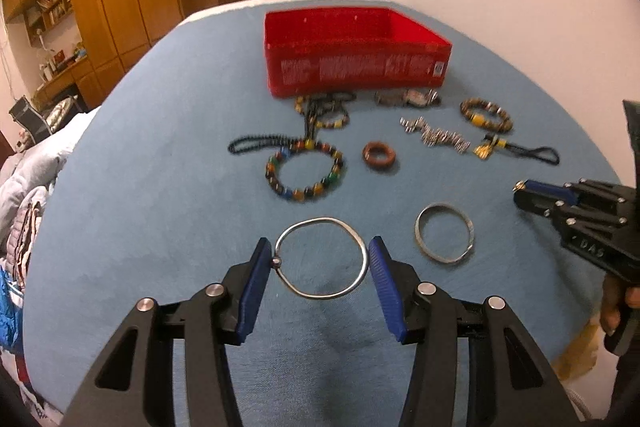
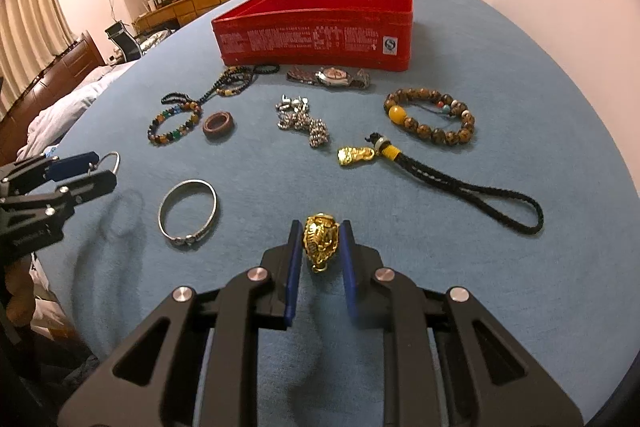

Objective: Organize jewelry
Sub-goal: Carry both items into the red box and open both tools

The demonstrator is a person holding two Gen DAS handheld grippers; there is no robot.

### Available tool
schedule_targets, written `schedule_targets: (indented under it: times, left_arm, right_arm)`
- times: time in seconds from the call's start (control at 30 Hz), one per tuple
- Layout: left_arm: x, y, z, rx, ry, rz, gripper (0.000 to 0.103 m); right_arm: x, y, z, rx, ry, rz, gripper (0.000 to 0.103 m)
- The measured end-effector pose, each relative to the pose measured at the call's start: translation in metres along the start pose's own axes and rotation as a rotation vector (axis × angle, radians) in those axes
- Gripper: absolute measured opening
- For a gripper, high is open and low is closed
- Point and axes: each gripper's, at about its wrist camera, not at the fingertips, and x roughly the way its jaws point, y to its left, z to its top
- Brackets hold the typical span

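An open red box (image 1: 356, 55) stands at the far side of the blue cloth; it also shows in the right wrist view (image 2: 316, 27). My left gripper (image 1: 320, 255) is shut on a thin silver bangle (image 1: 322, 293) and holds it above the cloth. My right gripper (image 2: 320, 247) is shut on a gold pendant (image 2: 320, 241), lifted off the cloth. A flat silver bangle (image 2: 188, 213) lies between the two grippers. A coloured bead bracelet (image 1: 304, 171), a brown ring (image 1: 379, 155) and a brown bead bracelet (image 2: 430, 121) lie nearer the box.
A watch (image 2: 330, 77), a silver chain (image 2: 302, 121), black bead strings (image 2: 232, 83) and a gold charm on a black cord (image 2: 440, 175) lie on the cloth (image 2: 480, 287). Wooden cabinets and a bed stand beyond the table to the left.
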Motion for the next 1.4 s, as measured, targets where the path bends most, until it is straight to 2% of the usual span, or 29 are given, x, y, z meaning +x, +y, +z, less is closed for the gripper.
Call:
schedule_targets:
  times: [0.17,0.33,0.53,0.67,0.9,1.07,1.27,1.4]
  left_arm:
    - [-0.015,0.001,0.013,0.017,-0.032,-0.020,0.050]
    - [-0.020,0.001,0.035,0.050,-0.063,-0.022,0.050]
    - [-0.016,0.003,0.079,0.089,-0.096,-0.040,0.050]
    - [-0.005,0.001,0.120,0.119,-0.122,-0.057,0.050]
    - [0.046,0.004,0.194,0.130,-0.121,-0.072,0.050]
    - [0.114,0.004,0.231,0.122,-0.054,-0.087,0.050]
    - [0.184,0.006,0.241,0.101,0.064,-0.085,0.050]
    - [0.196,0.004,0.235,0.112,0.085,-0.091,0.051]
  right_arm:
    - [-0.013,0.001,0.009,-0.009,-0.017,0.022,0.017]
    - [-0.028,0.000,0.032,-0.040,-0.049,0.037,0.017]
    - [-0.040,-0.001,0.084,-0.102,-0.094,0.068,0.017]
    - [-0.033,-0.005,0.130,-0.137,-0.102,0.080,0.017]
    - [0.035,-0.033,0.216,-0.116,-0.016,0.079,0.017]
    - [0.104,-0.052,0.251,-0.066,0.087,0.076,0.017]
    - [0.163,-0.059,0.267,-0.069,0.198,0.026,0.017]
    - [0.175,-0.054,0.271,-0.123,0.213,-0.044,0.019]
